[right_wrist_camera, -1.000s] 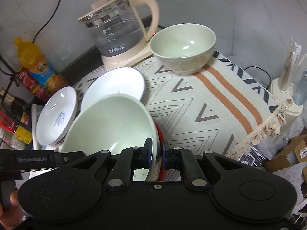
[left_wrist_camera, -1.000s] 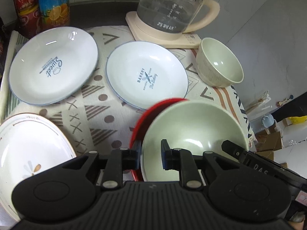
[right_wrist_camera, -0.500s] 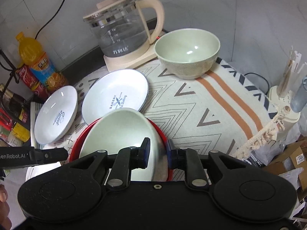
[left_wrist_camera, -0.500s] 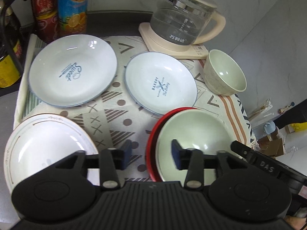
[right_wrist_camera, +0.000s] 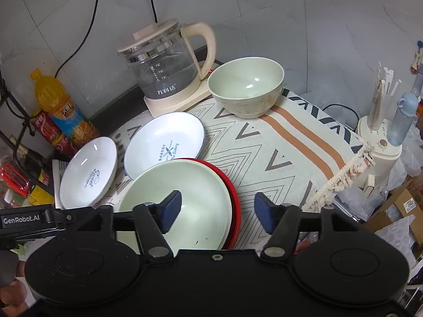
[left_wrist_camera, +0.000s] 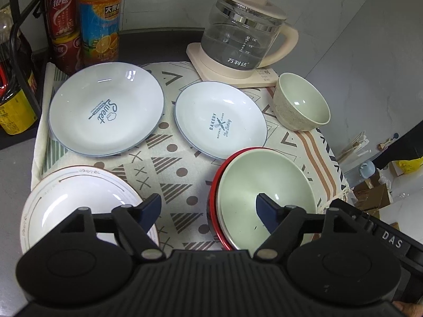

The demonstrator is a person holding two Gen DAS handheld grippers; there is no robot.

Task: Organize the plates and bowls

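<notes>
A pale green plate lies stacked in a red plate at the near right of the patterned cloth. My left gripper is open and empty, above the plate's left rim. My right gripper is open and empty, above its right rim. Two white plates with blue print, "Sweet" and "Bakery", lie farther back. A white plate with a brown rim lies near left. A green bowl stands upright at the far right.
A glass kettle on a cream base stands behind the plates. An orange juice bottle and red cans stand at the back left. The cloth's fringed edge drops off on the right, with clutter beyond.
Both grippers let go of the green plate, opened wide and drew back and up. The green plate now rests flat in the red plate.
</notes>
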